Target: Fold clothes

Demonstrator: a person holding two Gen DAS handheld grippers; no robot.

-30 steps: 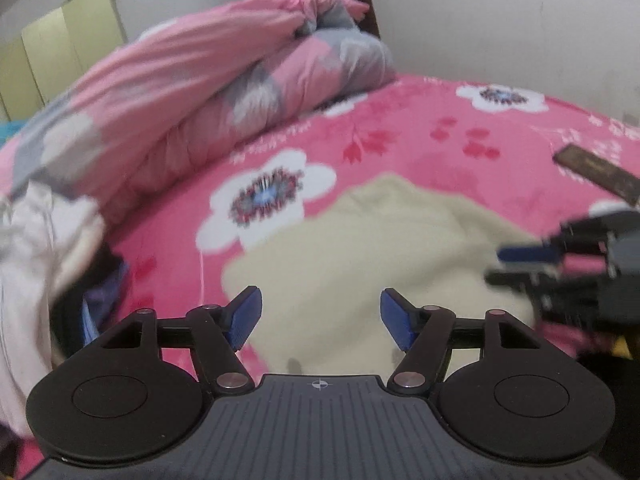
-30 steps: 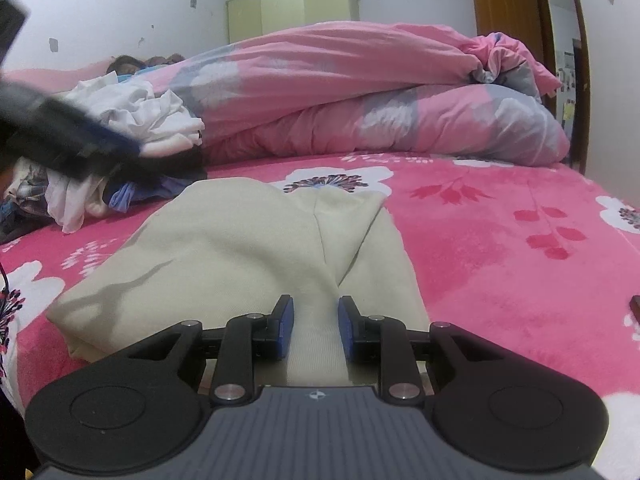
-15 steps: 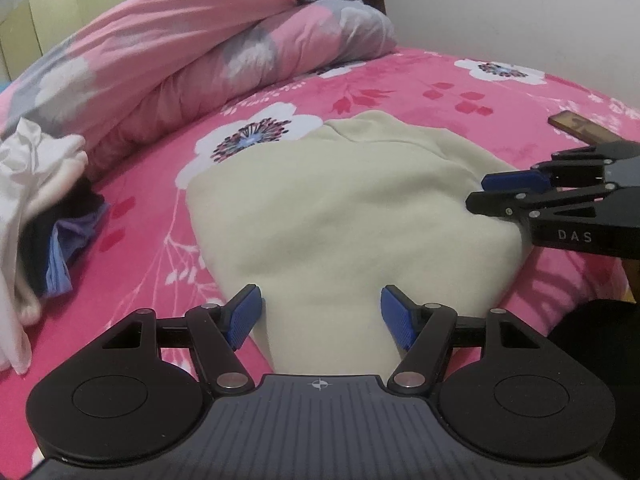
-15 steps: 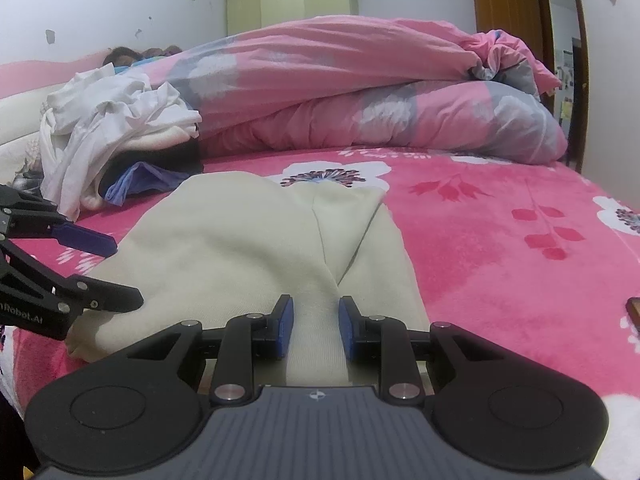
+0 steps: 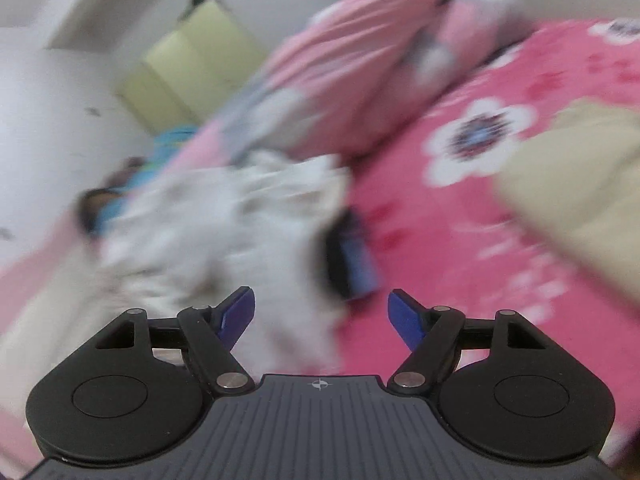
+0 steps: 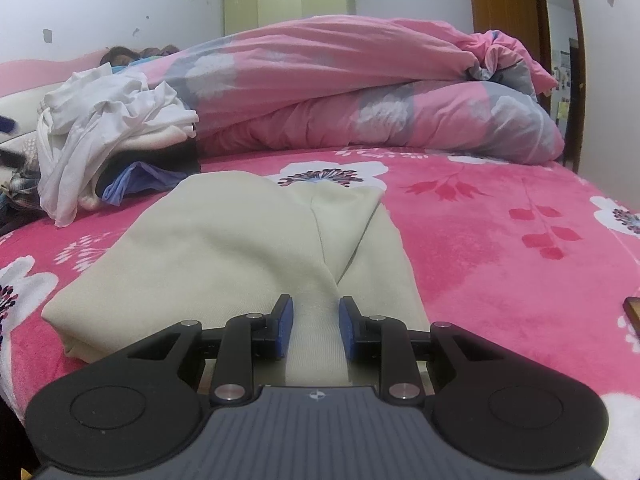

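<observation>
The folded garment point(image 6: 224, 248) lies flat on the bed point(image 6: 500, 248), its near edge pinched between the narrowly set jaws of the right gripper point(image 6: 316, 330). The left gripper point(image 5: 320, 316), its empty jaws having just been opening, points at the pile point(image 5: 224, 220). Risk: a wide grab may drag several pieces; no containers visible.

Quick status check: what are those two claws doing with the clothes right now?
Left gripper open, empty, just widened. Right gripper on folded cream fleece garment. Nothing blocking.
</observation>
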